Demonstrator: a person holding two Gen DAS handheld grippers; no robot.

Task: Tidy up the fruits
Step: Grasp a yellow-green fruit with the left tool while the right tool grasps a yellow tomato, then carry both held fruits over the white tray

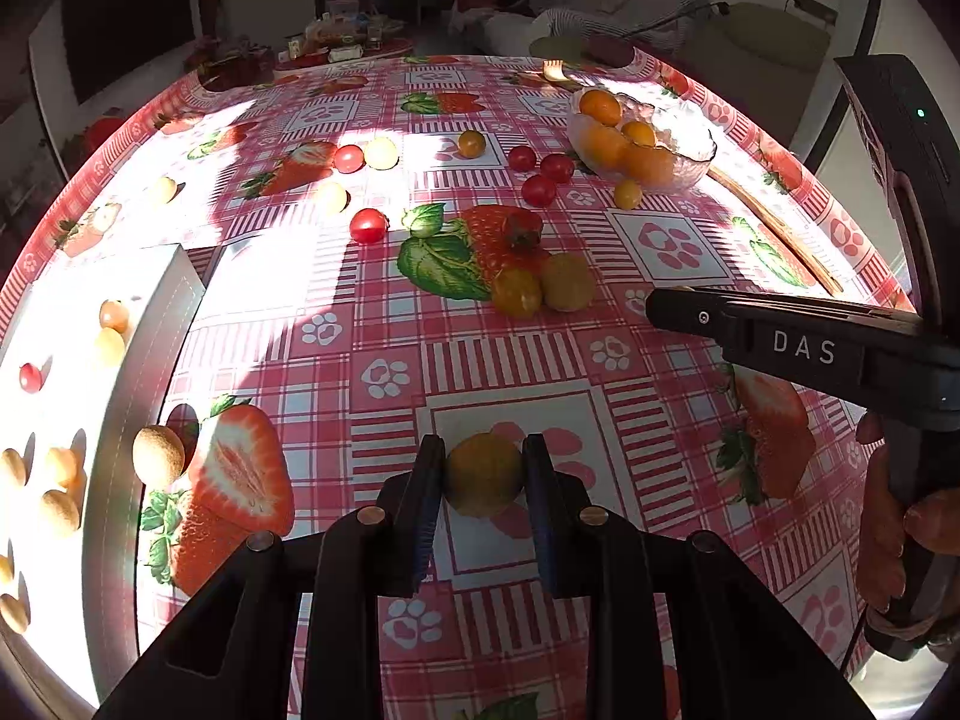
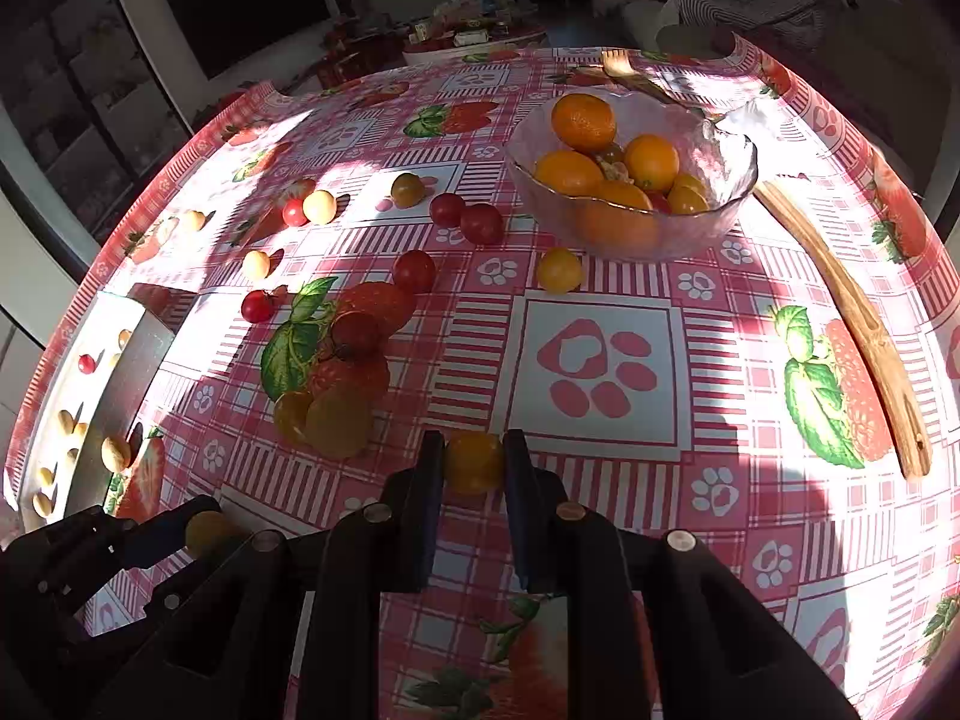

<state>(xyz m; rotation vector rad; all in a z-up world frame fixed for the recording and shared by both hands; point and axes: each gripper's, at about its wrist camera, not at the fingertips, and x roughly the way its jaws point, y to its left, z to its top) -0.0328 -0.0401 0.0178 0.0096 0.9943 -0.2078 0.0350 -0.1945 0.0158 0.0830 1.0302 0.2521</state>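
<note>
My left gripper (image 1: 483, 474) is shut on a yellow cherry tomato (image 1: 483, 474), held over the tablecloth; it also shows in the right wrist view (image 2: 180, 531) at lower left. My right gripper (image 2: 474, 461) is shut on an orange-yellow cherry tomato (image 2: 473, 461). A glass bowl (image 2: 729, 162) with oranges (image 2: 583, 122) and small tomatoes stands at the far right. Red and yellow cherry tomatoes (image 2: 414, 271) lie scattered over the table's middle. A white tray (image 1: 114, 462) at the left holds longans and a red tomato (image 1: 30, 377).
The round table has a pink strawberry-print cloth (image 2: 600, 360). A long wooden fork (image 2: 864, 324) lies right of the bowl. A loose longan (image 1: 158, 457) sits beside the tray. Two yellow tomatoes (image 1: 543, 291) lie mid-table. The right gripper's body (image 1: 804, 348) crosses the left view.
</note>
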